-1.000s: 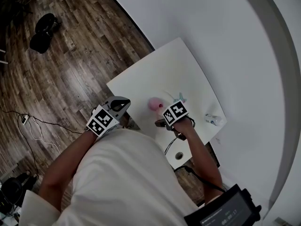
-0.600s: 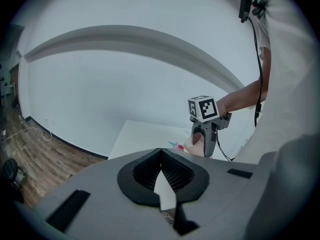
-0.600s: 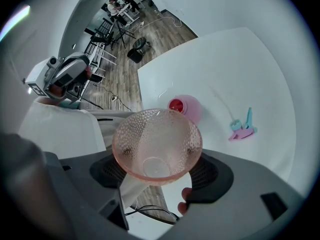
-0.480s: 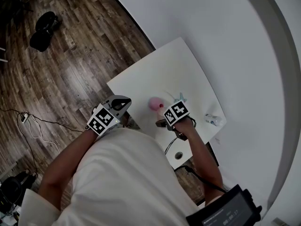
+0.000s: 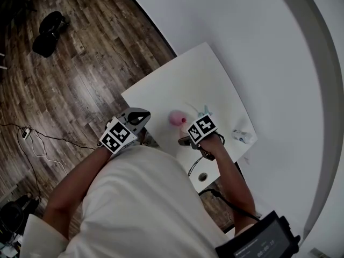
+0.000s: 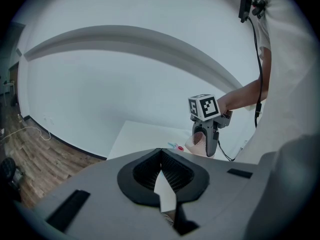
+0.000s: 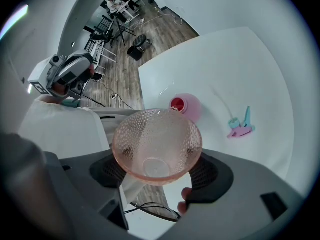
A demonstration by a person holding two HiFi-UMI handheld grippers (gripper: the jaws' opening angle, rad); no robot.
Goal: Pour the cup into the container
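Pink dimpled cup [image 7: 150, 139]: clamped in the right gripper [image 7: 156, 151], mouth up, apparently empty; pink container [image 7: 192, 108] just beyond on the white table [image 7: 240, 69], something red [image 7: 176, 104] inside, so pour probably complete; left gripper [image 6: 161, 181] closed, empty, idle.

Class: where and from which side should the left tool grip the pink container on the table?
I would grip the pink container across its rounded wall, below the mouth, coming from the left. The round body offers opposite faces, the clip lies to its right, and the mouth stays free for the cup. The left tool must open first.
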